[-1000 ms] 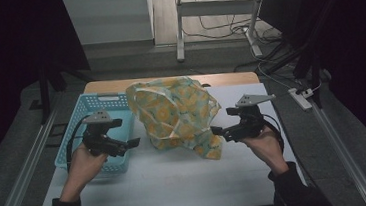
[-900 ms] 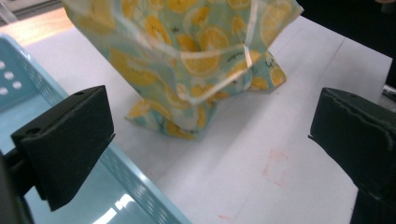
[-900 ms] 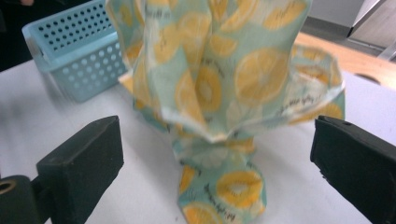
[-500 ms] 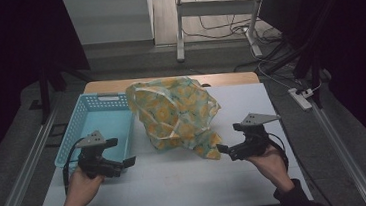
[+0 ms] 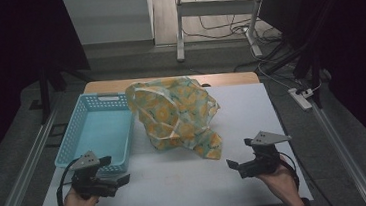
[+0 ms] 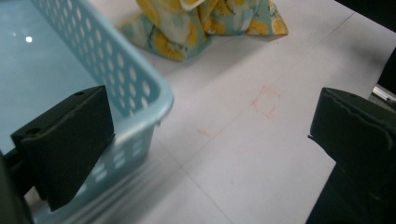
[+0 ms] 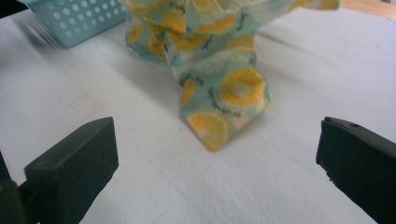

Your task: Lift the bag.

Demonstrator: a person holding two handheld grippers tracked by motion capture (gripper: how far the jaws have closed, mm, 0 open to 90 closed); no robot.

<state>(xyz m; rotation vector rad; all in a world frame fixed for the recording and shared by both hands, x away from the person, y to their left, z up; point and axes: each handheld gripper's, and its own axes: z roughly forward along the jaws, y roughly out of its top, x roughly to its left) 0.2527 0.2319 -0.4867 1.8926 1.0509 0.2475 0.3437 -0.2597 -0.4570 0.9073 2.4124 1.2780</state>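
Broadly, the desk (image 5: pixel 188 183) spreads across the middle of the high view as a white sheet, bare along its lower part, which gives both hands room to rest away from the work. Next in size, the lemon-print cloth bag (image 5: pixel 174 116) stands crumpled at the centre of that frame, its open mouth turned toward the upper left and one corner trailing down toward the lower right; it seems to be left loose there so either side can be reached. Just left of it, the light blue basket (image 5: pixel 74 142) sits with its near corner close to the bag, empty inside, likely waiting as the place for whatever gets put away. Smaller still, the left hand-held gripper (image 5: pixel 122 179) lies low at the lower left of the frame, just in front of the basket's near wall, its jaws spread wide with nothing between them, as its own view confirms. At the lower right, the right hand-held gripper (image 5: pixel 230 164) rests on the desk, likewise gaping and empty, and in its view points at the bag's trailing corner (image 7: pixel 219 119), which suggests that corner is the handiest place to take hold.
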